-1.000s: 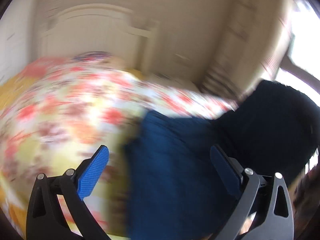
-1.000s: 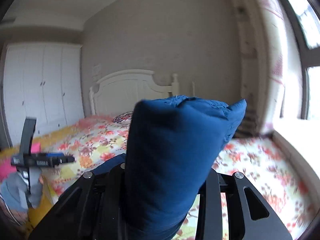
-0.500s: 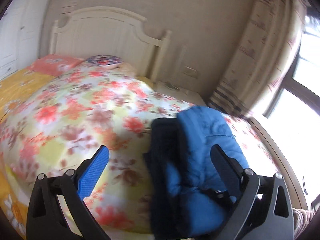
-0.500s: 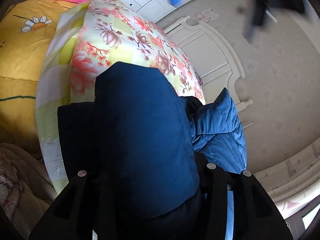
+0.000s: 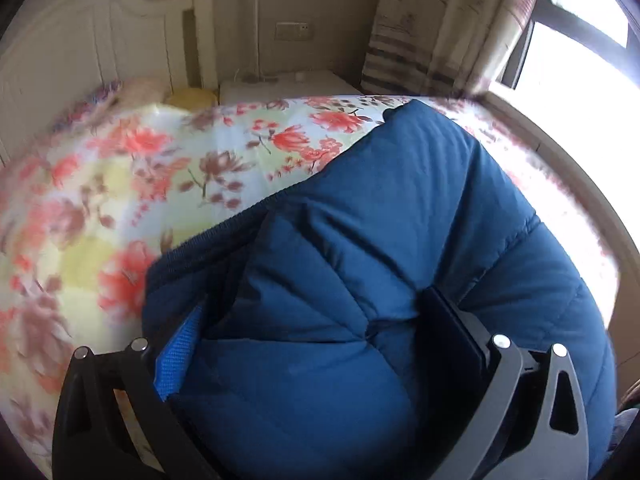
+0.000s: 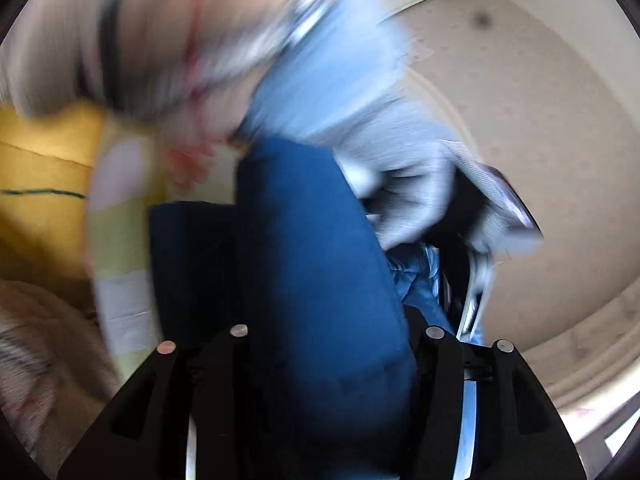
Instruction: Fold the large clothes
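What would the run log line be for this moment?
step: folding | left gripper: around blue padded jacket fold | right gripper: shut on jacket | surface: floral bedspread

white headboard (image 5: 100, 40), floral bedspread (image 5: 168, 168), striped curtain (image 5: 420, 40), bright window (image 5: 580, 52).

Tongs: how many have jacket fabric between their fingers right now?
2. The left tongs straddle a thick fold of the blue quilted jacket over the floral bed. The right tongs have a jacket fold between them; that view is blurred.

No text, label, brand or number is readable in either view.
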`<state>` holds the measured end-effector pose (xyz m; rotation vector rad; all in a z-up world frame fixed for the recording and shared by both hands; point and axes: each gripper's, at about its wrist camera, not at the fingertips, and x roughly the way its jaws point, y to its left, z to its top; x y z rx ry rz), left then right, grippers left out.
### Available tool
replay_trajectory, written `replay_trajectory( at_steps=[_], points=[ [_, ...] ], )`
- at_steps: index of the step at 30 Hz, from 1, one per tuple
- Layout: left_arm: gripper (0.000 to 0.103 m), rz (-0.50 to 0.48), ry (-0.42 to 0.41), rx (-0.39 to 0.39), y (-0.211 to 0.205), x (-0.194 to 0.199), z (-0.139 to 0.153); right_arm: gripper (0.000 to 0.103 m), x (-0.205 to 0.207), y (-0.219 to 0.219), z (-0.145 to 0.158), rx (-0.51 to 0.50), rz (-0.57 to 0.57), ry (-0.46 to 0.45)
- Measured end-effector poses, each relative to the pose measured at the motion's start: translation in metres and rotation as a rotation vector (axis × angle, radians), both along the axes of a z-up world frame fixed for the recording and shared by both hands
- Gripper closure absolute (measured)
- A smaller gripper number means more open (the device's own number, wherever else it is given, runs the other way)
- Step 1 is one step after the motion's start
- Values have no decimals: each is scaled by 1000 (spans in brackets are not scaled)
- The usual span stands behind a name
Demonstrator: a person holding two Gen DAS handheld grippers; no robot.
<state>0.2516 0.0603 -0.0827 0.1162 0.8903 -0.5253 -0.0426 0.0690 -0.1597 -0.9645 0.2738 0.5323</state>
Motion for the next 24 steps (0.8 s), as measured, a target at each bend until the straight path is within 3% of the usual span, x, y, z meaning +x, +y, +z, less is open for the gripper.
replay_trajectory(
  at_steps=[4,7,10,13,14,15,16,17,20,22,24],
  points=[
    [2,26,-25,-33,13,-5,-9,48,-6,-52,52,290,88,231],
    [2,29,-30,-39,14,-8,-10,48,-2,-92,89,492,38,222],
    [2,35,-39,-46,15,-6,-9,50,5,-111,106,609,16,211],
    [2,44,-49,-51,12,-4,-7,50,23,-94,88,560,-2,266],
    [2,47,-53,-53,13,-4,-6,50,30,-73,60,463,8,346],
    [2,51,-58,-53,14,-5,-6,49,32,-57,40,398,-4,356],
    [2,58,-69,-51,15,-6,-4,49,24,-46,22,331,-7,253],
    [2,66,-78,-43,18,-9,-3,48,16,-40,15,291,1,217],
    [2,129,-136,68,20,-19,10,48,22,-47,21,307,5,271],
    [2,211,-231,195,20,-34,31,48,22,-49,20,314,15,263],
    [2,283,-302,210,25,-51,57,48,22,-50,20,319,16,261]
  ],
)
